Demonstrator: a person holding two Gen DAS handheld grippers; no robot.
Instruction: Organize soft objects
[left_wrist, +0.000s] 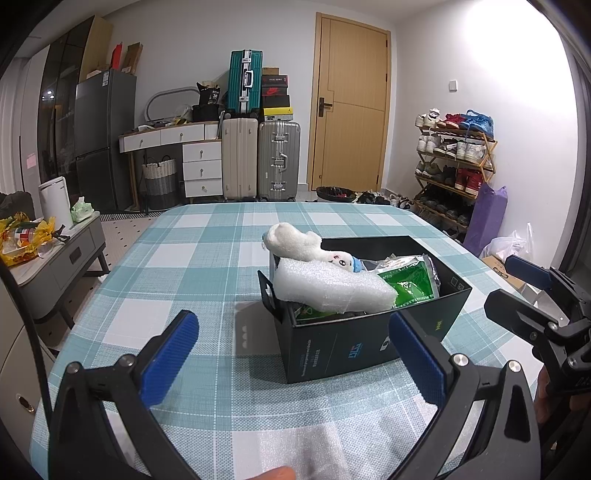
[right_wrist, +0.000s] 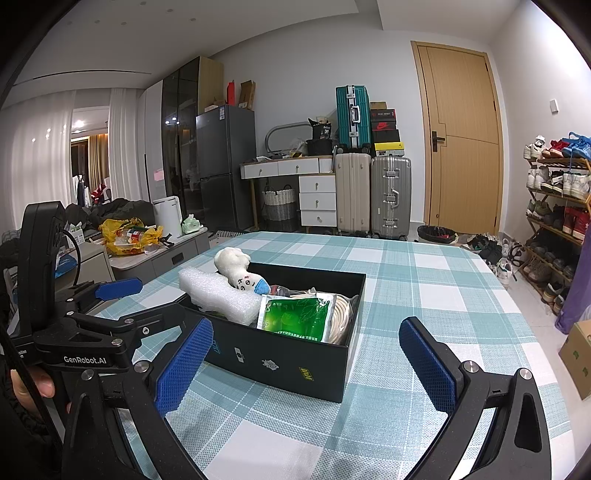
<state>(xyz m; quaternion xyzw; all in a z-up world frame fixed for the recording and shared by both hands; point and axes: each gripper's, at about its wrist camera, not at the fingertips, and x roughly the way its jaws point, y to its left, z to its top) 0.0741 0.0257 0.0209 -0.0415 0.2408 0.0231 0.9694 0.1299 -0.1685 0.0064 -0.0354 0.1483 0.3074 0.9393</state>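
Blue ribbed pads sit wide apart on both tools: the left hand-held gripper (left_wrist: 293, 354) hangs released over the checked counter (left_wrist: 207, 254) just near of the black box (left_wrist: 332, 347), and the right hand-held gripper (right_wrist: 306, 358) is likewise spread and empty, level with the box's near right corner. All the soft things already lie inside the box: a white foam sheet (left_wrist: 332, 288) slants across the near-left end and rides above the rim, a white plush toy (left_wrist: 295, 243) leans over the far-left wall, a green packet (right_wrist: 295, 314) lies in the middle, and a coil of pale cord (right_wrist: 341, 314) is tucked against the right wall. The task looks close to finished; what remains, I judge, is to press the foam down so it sits below the rim, gripping it lightly at its near edge, since foam crushes and springs back. The toy's overhang could tip it out if the box is nudged. Farther off, nothing else lies on the counter; beyond it stand suitcases (right_wrist: 373, 192), a white drawer unit (right_wrist: 317, 201), a wooden door (right_wrist: 461, 136) and a shoe rack (left_wrist: 454, 166) to the right.
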